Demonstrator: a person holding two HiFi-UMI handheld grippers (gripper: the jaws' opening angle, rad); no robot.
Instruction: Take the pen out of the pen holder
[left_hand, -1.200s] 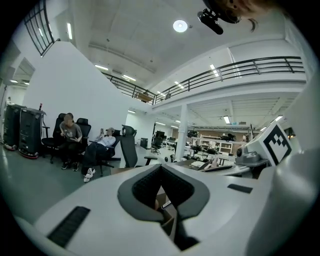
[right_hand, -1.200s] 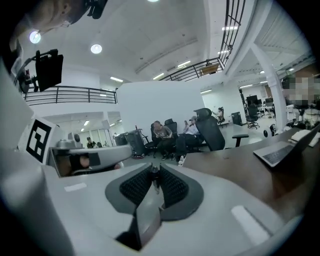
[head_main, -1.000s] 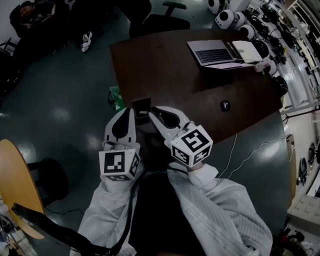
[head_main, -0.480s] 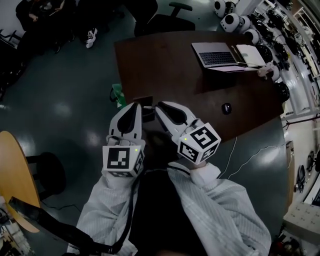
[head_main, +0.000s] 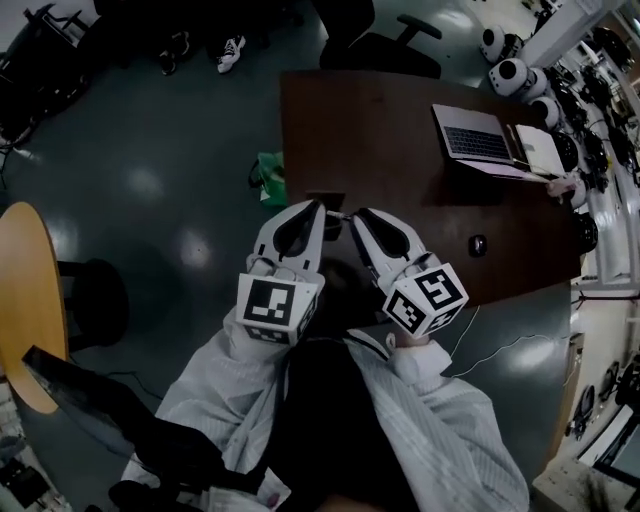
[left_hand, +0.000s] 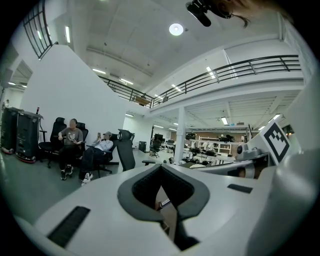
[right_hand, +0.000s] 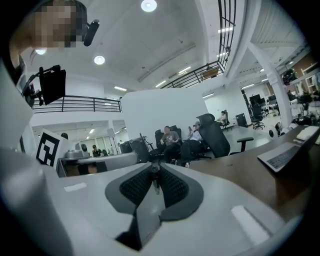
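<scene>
in the head view, a long dark brown wooden desk (head_main: 400, 150) is seen from above. a small dark square pen holder (head_main: 326, 197) stands at the desk's near edge, close to its left corner. the white left gripper (head_main: 318, 208), topped by a marker cube, is laid to the left side of the pen holder. the matching right gripper (head_main: 351, 216) is brought to its right side, so that the two tips nearly meet there. an open silver laptop (head_main: 475, 140) and a pale notebook (head_main: 540, 150) are set towards the desk's far right corner. a small black mouse (head_main: 478, 244) lies near the near edge, well apart from the pen holder. a green object (head_main: 270, 180) is seen on the floor just beside the desk's left edge.

in the left gripper view, the jaws are drawn narrow, and a brown wall of the pen holder is taken between the dark ribbed pads. the body and marker cube of the right gripper are seen close by at the right. two seated people (left_hand: 72, 145) are seen far off on black chairs.

in the right gripper view, the jaws are closed narrowly on a thin dark pen (right_hand: 154, 179), which is held upright between the pad tips. the desk and a corner of the laptop are seen at the right.
</scene>
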